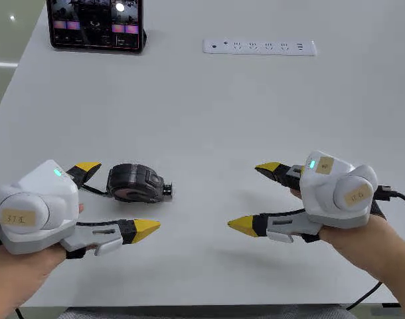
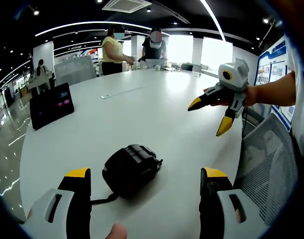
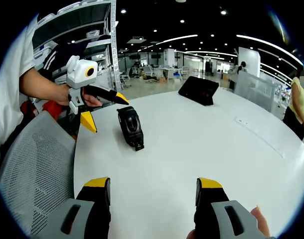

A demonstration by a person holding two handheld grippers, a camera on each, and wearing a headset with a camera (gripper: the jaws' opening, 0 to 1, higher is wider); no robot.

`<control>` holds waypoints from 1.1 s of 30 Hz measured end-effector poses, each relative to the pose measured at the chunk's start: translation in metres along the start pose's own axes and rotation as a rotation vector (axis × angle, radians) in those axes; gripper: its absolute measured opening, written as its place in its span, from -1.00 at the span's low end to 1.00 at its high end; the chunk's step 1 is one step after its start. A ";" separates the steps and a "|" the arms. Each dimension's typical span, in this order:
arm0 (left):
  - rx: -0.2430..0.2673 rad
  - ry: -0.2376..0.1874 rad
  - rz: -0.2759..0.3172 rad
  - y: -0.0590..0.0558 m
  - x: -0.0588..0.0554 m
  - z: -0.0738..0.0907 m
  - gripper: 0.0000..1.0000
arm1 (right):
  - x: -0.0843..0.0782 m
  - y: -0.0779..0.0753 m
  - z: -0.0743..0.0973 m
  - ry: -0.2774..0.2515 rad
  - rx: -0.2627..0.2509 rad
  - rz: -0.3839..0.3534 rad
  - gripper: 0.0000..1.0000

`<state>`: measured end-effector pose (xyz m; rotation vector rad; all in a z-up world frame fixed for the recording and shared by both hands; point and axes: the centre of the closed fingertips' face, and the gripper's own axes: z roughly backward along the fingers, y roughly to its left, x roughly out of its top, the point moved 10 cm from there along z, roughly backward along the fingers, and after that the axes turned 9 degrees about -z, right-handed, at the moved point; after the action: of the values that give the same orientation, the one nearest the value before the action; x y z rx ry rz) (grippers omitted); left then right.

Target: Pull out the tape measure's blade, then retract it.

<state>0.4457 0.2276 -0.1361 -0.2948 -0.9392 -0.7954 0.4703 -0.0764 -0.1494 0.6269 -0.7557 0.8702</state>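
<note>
Our left gripper (image 1: 119,197) is wide open, and the black tape measure (image 1: 136,183) lies between its jaws. Our right gripper (image 1: 249,196) is open too and holds nothing, well apart.

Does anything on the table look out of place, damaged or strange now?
Nothing stands out. The tape measure lies whole on the table, blade in, before the open left gripper. The tablet and power strip sit tidy at the far side.

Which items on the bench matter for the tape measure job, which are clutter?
Job: black rubber-cased tape measure, blade in; left gripper, open, facing it; right gripper, open, apart.
Lying about: dark tablet, screen lit; white power strip; both far across the white table.
</note>
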 end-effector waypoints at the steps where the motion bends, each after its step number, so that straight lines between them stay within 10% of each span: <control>1: 0.001 0.003 -0.001 0.000 0.000 0.000 0.78 | -0.001 0.000 0.001 -0.001 -0.001 -0.002 0.37; 33: -0.046 -0.036 -0.053 -0.006 -0.014 0.015 0.95 | -0.028 0.000 0.033 -0.037 -0.049 -0.074 0.71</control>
<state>0.4280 0.2385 -0.1392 -0.3267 -0.9666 -0.8639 0.4478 -0.1126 -0.1523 0.6256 -0.7803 0.7715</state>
